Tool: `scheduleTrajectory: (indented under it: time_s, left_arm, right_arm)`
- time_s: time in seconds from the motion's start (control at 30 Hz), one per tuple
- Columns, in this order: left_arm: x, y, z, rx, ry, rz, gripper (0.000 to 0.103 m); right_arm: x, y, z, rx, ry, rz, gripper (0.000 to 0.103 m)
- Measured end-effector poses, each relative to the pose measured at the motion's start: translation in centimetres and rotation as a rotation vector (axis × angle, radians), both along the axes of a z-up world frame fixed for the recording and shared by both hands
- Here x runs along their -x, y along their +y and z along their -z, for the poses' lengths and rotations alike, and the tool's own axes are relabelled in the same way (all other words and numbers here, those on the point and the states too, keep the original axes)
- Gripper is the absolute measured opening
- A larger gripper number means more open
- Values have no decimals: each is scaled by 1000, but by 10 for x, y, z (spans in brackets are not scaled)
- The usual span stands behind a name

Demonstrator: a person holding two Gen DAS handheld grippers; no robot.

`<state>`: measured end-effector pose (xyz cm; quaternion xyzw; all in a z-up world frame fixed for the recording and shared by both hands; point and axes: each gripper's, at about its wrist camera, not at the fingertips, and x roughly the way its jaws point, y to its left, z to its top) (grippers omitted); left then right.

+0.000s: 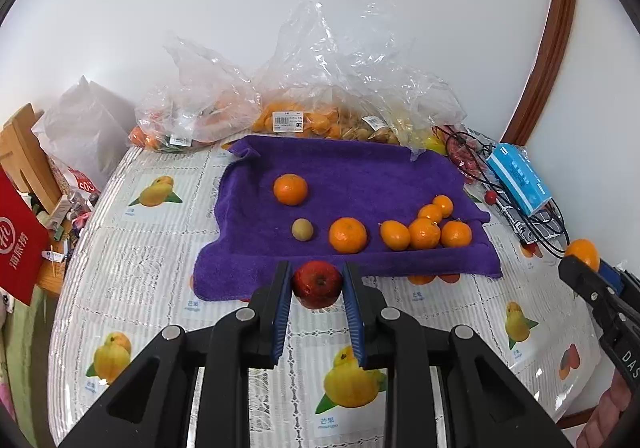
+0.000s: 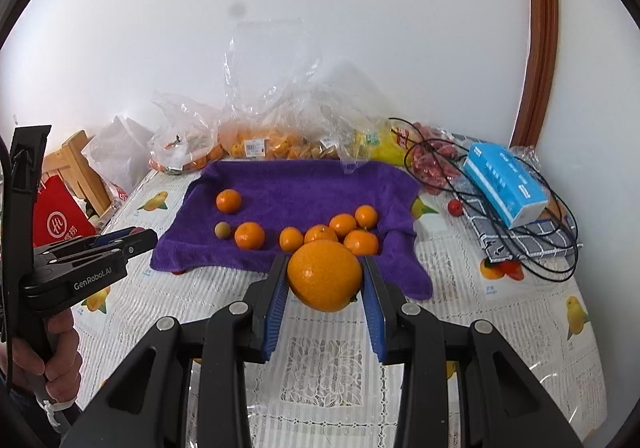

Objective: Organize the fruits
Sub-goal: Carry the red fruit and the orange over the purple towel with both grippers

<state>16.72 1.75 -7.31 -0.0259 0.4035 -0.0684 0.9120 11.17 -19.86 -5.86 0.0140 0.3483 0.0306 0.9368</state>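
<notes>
My left gripper (image 1: 317,280) is shut on a small red apple (image 1: 317,284), held above the table just short of the purple towel (image 1: 360,175). My right gripper (image 2: 325,272) is shut on a large orange (image 2: 325,275), also lifted near the towel's (image 2: 304,183) front edge. On the towel lie several mandarins: one alone at the back left (image 1: 291,189), one in the middle (image 1: 347,235), a cluster at the right (image 1: 424,234), and a small yellowish fruit (image 1: 302,229). The right gripper and its orange (image 1: 583,252) show at the left wrist view's right edge.
Clear plastic bags of fruit (image 1: 320,103) line the wall behind the towel. A blue tissue box (image 2: 506,183) lies on a checked cloth with black cables (image 2: 552,248) at the right. A red bag (image 1: 20,244) and a wooden chair (image 1: 24,155) stand at the left edge. A hand (image 2: 52,352) holds the left gripper.
</notes>
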Motion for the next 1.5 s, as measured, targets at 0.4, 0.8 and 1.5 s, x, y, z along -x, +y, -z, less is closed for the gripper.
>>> scheduleTrajectory:
  time_s: [0.4, 0.8, 1.5]
  left_arm:
    - [-3, 12, -13, 5, -24, -25, 25]
    - [-24, 26, -9, -2, -18, -60, 25]
    - [-106, 46, 58, 42, 79, -87, 25]
  right_arm:
    - [-3, 5, -17, -22, -15, -14, 35]
    - [-26, 4, -25, -22, -33, -20, 35]
    - [-132, 6, 50, -11, 74, -50, 35]
